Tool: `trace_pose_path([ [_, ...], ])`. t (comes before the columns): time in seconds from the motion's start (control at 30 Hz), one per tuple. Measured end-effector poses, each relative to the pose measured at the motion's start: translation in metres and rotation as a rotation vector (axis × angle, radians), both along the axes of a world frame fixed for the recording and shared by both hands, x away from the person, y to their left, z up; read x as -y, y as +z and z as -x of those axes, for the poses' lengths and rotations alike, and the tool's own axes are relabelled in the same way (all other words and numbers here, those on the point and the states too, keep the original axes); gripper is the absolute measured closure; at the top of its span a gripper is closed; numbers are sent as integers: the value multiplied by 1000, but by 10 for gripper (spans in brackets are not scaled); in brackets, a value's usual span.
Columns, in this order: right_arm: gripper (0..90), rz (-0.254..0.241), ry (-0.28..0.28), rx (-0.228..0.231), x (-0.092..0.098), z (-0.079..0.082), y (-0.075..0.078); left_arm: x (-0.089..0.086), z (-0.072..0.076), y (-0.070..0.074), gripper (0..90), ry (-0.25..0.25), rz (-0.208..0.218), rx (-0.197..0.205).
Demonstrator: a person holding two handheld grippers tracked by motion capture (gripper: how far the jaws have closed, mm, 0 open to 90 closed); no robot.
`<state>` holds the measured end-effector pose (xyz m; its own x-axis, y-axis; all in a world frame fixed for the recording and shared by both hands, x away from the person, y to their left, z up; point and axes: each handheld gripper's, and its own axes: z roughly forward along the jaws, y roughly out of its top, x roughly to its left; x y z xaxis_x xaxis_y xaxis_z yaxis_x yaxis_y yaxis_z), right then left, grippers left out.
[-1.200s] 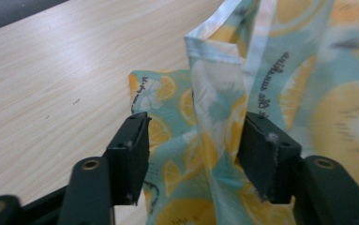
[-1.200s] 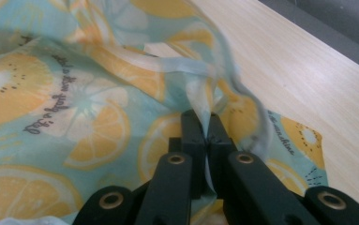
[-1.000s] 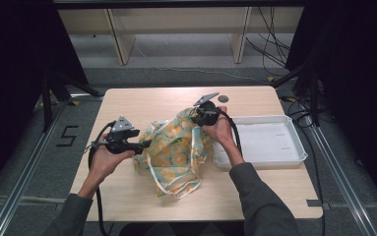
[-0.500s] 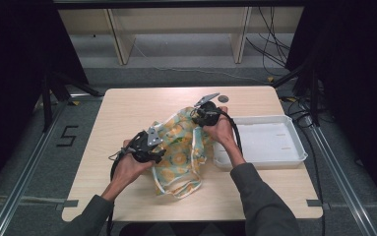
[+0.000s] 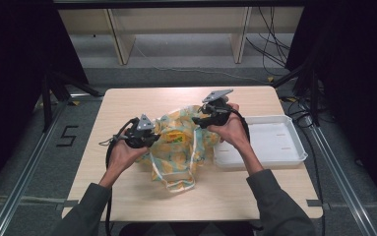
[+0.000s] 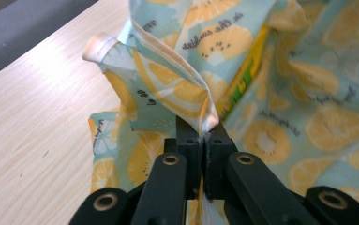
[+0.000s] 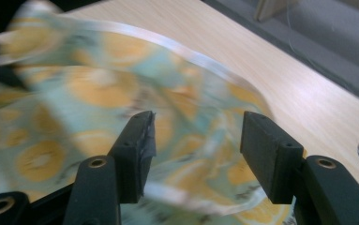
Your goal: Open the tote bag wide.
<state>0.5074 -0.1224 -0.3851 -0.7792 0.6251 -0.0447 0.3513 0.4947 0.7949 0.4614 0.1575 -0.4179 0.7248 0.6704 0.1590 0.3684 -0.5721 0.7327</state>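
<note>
Dark curtains close off both sides of the high view, with pale shelf legs and loose cables on the grey floor at the top of the frame. At centre stands a light wooden table (image 5: 127,103), and on the floor to its left a black "5" (image 5: 68,136) is marked.

A cloth bag (image 5: 178,147) printed with orange and lemon slices on pale blue lies crumpled in the middle of the table. Small black script repeats across the cloth in the left gripper view; it seems to read "in the sunshine", though I cannot be sure. A yellow thing with green lettering (image 6: 243,75), too folded over to read, peeks out of the bag's mouth.

At centre left of the high view, the left gripper (image 5: 149,139) is held level and points right, into the bag's left side. Its jaws have just been closing, and in the left gripper view they pinch a folded edge of the cloth tight between them.

Right of centre, the right gripper (image 5: 201,119) hangs above the bag's upper right part, the hand wrapped around its body. Its jaws have just been opening and now stand well apart, with blurred cloth beneath them and nothing gripped.

A white tray (image 5: 294,142) sits at the table's right edge, just beside the bag.
</note>
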Motion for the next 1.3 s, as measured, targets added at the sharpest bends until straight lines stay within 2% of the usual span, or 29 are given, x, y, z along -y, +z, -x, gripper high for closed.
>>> trace_pose_path([
  [0.03,453,30,67,-2,-5,12,4,-3,-7,3,876,8,18,-4],
  [0.1,448,37,86,10,-8,16,3,-4,-10,4,876,16,25,-5],
  [0.13,439,42,102,6,-14,21,-1,-4,-11,4,875,28,46,-14],
  [0.17,432,79,132,-9,-21,24,-8,-7,-16,5,874,35,58,-16],
  [0.2,432,79,132,-9,-21,24,-8,-7,-16,5,874,35,58,-16],
  [0.23,441,160,117,-10,-29,26,-19,-9,-21,5,873,46,85,-34],
  [0.27,466,211,94,-1,-31,25,-25,-9,-23,4,872,52,96,-29],
  [0.3,534,240,66,5,-32,23,-31,-9,-23,4,872,52,96,-29],
  [0.33,534,240,66,5,-32,23,-31,-10,-25,3,872,60,104,-37],
  [0.37,630,274,76,11,-31,20,-35,-10,-26,3,872,63,117,-44],
  [0.4,817,281,88,11,-29,14,-41,-11,-29,1,872,73,116,-47],
  [0.43,817,281,88,11,-29,14,-41,-11,-29,1,872,73,116,-47],
  [0.47,868,271,80,11,-28,12,-42,-11,-31,-1,872,76,128,-51],
  [0.5,895,274,72,37,-25,6,-41,-13,-34,-3,871,81,124,-53],
  [0.53,895,274,72,37,-25,6,-41,-13,-34,-3,871,81,124,-53],
  [0.57,898,245,45,62,-22,0,-36,-14,-39,-7,871,90,140,-66],
  [0.6,898,214,36,60,-22,-2,-34,-14,-39,-7,871,90,140,-66],
  [0.63,898,195,21,56,-22,-5,-33,-15,-43,-13,870,107,157,-83],
  [0.73,898,186,-2,59,-24,-12,-34,-14,-47,-20,869,113,166,-109],
  [0.8,897,198,-23,53,-26,-20,-38,-14,-51,-27,869,117,143,-134],
  [0.83,896,216,-32,20,-28,-26,-46,-13,-53,-32,869,132,148,-143],
  [0.93,895,230,-49,-2,-31,-29,-54,-14,-59,-46,868,148,189,-190],
  [0.97,893,246,-45,-19,-32,-33,-62,-12,-60,-56,867,155,179,-208],
  [1.0,893,246,-45,-19,-32,-33,-62,-12,-60,-56,866,155,179,-208],
  [1.03,892,272,-40,-16,-32,-35,-66,-12,-60,-59,866,152,157,-231],
  [1.07,891,286,-39,-22,-33,-36,-70,-12,-60,-63,866,150,149,-236],
  [1.1,888,297,-33,-81,-34,-35,-74,-11,-60,-69,864,152,140,-245],
  [1.27,875,312,-56,-130,-34,-36,-82,-10,-59,-78,858,164,127,-264],
  [1.3,859,314,-43,-128,-34,-38,-86,-9,-57,-82,849,168,130,-259],
])
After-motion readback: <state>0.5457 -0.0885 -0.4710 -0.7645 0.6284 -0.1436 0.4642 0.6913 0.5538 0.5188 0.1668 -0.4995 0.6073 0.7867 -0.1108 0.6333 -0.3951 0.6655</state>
